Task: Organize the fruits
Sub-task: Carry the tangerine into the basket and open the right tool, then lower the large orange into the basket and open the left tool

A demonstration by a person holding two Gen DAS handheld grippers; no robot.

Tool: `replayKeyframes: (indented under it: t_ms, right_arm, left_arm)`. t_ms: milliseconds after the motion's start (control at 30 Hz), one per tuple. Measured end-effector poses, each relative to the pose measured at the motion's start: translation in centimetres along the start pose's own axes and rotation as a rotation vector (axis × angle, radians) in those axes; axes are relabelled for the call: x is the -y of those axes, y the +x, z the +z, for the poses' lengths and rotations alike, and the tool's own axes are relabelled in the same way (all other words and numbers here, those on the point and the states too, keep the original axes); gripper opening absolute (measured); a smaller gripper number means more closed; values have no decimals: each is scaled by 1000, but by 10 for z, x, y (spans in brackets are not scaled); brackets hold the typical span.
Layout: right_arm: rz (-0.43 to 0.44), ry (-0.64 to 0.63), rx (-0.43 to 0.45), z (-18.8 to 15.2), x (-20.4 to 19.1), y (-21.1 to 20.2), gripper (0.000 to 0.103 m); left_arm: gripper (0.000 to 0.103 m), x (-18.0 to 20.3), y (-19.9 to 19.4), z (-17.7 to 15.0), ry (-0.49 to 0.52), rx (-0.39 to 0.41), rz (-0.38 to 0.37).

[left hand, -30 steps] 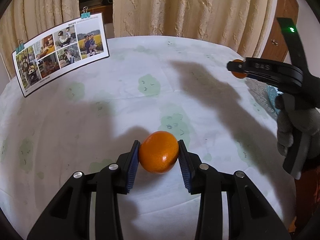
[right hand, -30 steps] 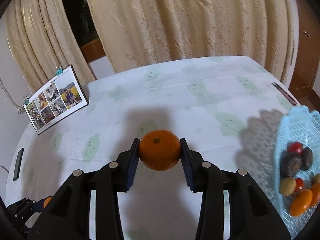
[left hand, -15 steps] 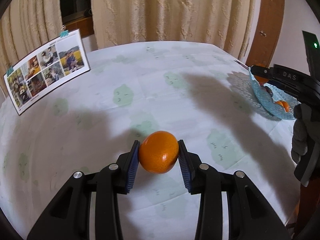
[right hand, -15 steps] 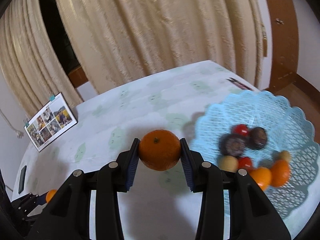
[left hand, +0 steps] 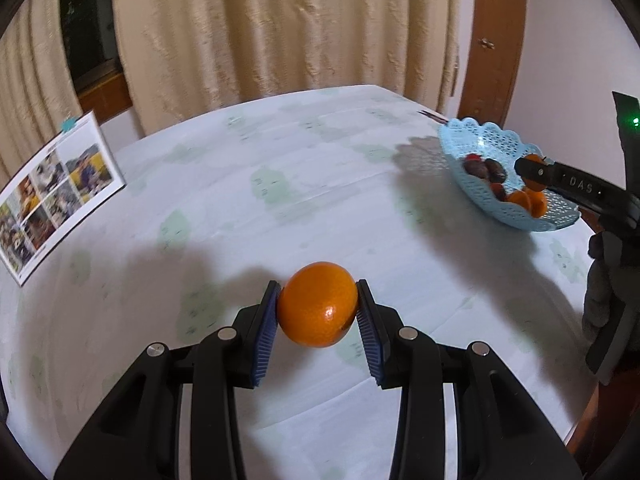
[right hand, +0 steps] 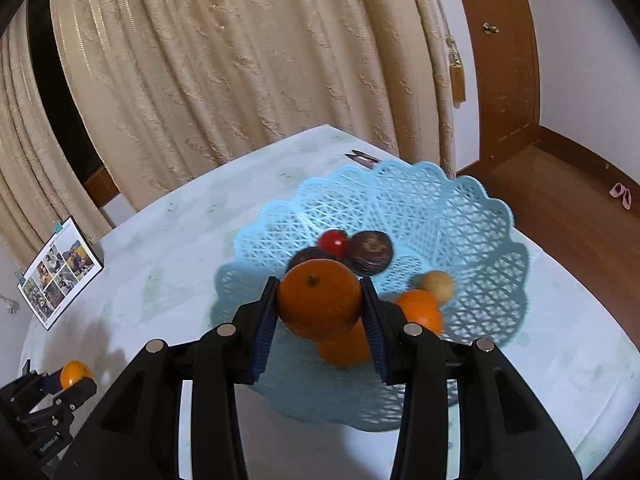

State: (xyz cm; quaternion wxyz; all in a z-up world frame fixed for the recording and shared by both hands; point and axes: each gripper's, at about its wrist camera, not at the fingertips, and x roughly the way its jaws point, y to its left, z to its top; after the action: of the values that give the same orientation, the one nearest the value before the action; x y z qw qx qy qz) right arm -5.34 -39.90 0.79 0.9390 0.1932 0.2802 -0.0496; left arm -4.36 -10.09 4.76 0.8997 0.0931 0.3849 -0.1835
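My left gripper is shut on an orange and holds it above the middle of the table. My right gripper is shut on a second orange and holds it over the near rim of the light blue lattice basket. The basket holds two oranges, a red fruit, dark brown fruits and a tan one. In the left wrist view the basket sits at the far right with the right gripper over it.
A clipped photo card stands at the table's left. Cream curtains hang behind the round table with a pale green-patterned cloth. A wooden door frame and floor lie to the right. The left gripper shows at the lower left.
My right gripper has carried its orange rightward until it is over the basket. My left gripper, still holding its orange, has turned right, so the basket has come into its view.
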Motion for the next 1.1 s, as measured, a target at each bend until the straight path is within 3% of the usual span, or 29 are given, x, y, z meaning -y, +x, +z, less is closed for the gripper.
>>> replayKeyframes:
  t_ms: [167, 267, 767, 1100]
  right_arm:
    - [1, 37, 14, -2, 16, -7, 43]
    - [11, 67, 42, -2, 27, -17, 53]
    - [-9, 172, 136, -11, 63, -43, 53]
    - [-24, 190, 174, -14, 70, -50, 55]
  left_arm:
    - [38, 23, 4, 12, 46, 7, -18]
    - [38, 36, 4, 23, 69, 22, -29]
    - [38, 117, 17, 72, 159, 62, -186]
    - [38, 147, 34, 86, 190, 55, -226]
